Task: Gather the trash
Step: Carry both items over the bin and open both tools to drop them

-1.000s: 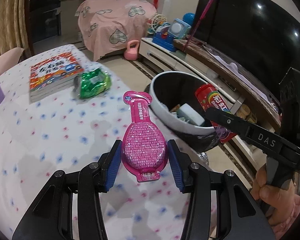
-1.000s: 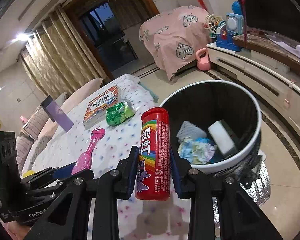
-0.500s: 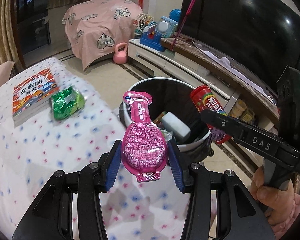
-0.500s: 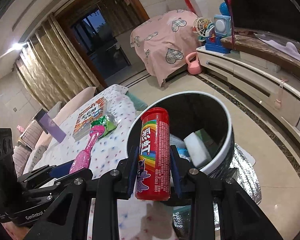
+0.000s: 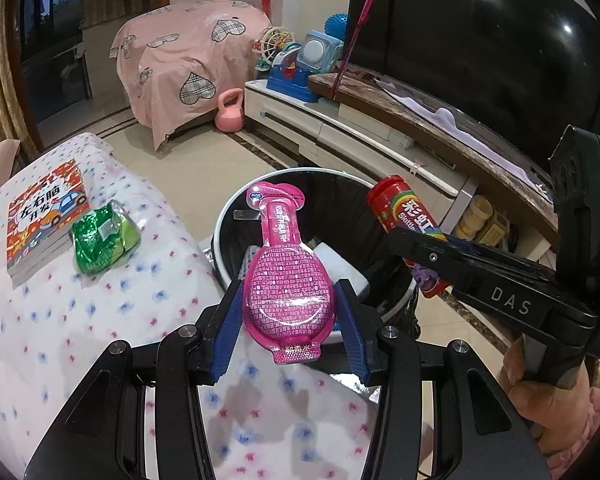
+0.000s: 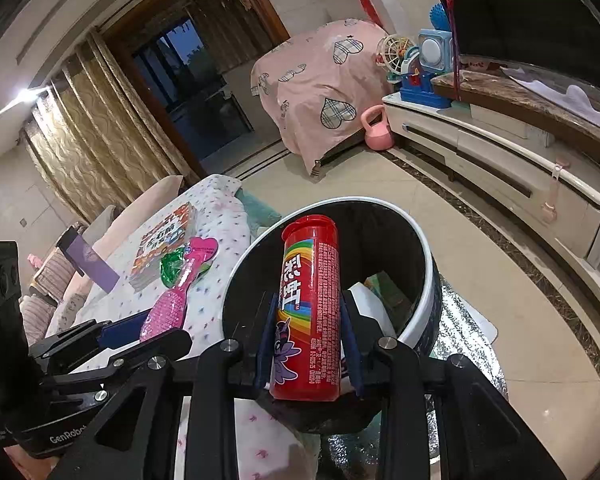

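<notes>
My left gripper (image 5: 288, 320) is shut on a pink blister pack (image 5: 286, 276) and holds it over the near rim of the round bin (image 5: 236, 212). My right gripper (image 6: 308, 332) is shut on a red candy tube (image 6: 308, 308) and holds it upright over the bin (image 6: 428, 292). The tube (image 5: 404, 224) and right gripper also show at the right of the left wrist view. The bin has a white rim and a black liner, with trash inside. A green wrapper (image 5: 102, 238) lies on the white spotted tablecloth (image 5: 80, 320).
A picture book (image 5: 40, 216) lies on the table beside the green wrapper. A TV cabinet (image 6: 500, 152) with toys runs along the right. A pink-covered piece of furniture (image 5: 188, 68) and a pink kettlebell (image 5: 230, 112) stand on the floor behind the bin.
Both grippers have moved with their loads from over the table towards the bin. The pink pack and the red tube now hang over its opening.
</notes>
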Demonstrator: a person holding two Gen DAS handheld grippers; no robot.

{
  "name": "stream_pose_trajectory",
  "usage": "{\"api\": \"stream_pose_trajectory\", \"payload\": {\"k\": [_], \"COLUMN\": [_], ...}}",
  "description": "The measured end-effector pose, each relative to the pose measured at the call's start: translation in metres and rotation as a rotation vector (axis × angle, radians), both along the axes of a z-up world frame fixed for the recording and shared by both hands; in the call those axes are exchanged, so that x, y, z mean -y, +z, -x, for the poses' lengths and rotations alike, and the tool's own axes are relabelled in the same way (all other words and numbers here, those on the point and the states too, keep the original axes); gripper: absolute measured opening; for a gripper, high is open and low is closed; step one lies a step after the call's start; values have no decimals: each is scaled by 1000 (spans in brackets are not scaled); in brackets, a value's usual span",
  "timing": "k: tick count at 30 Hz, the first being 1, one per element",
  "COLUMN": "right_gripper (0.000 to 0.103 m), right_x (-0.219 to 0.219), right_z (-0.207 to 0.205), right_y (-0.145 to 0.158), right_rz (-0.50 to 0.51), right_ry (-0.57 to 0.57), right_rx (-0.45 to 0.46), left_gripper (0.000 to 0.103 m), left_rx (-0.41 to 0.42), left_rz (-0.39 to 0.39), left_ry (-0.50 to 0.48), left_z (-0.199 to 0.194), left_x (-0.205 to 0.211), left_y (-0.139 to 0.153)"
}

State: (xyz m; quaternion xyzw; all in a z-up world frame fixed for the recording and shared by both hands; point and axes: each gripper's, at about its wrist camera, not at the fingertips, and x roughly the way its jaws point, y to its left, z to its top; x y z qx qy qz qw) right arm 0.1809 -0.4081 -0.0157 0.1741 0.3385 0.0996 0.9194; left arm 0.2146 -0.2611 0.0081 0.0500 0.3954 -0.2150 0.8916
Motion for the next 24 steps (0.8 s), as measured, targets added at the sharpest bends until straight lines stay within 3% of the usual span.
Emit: {"api": "stream_pose_trajectory", "payload": {"k": [24], "right_gripper": [31], "right_x": [6], "right_z": [-41], "right_y": [-11], "right_rz": [58], "right_ry": [-2], "right_rx": [-81], "left_gripper": [45], "left_rx": [-73], "left_rz": [-28], "left_ry": [3], "left_z": [-43], "left_x": [15], "left_y": [-19]}}
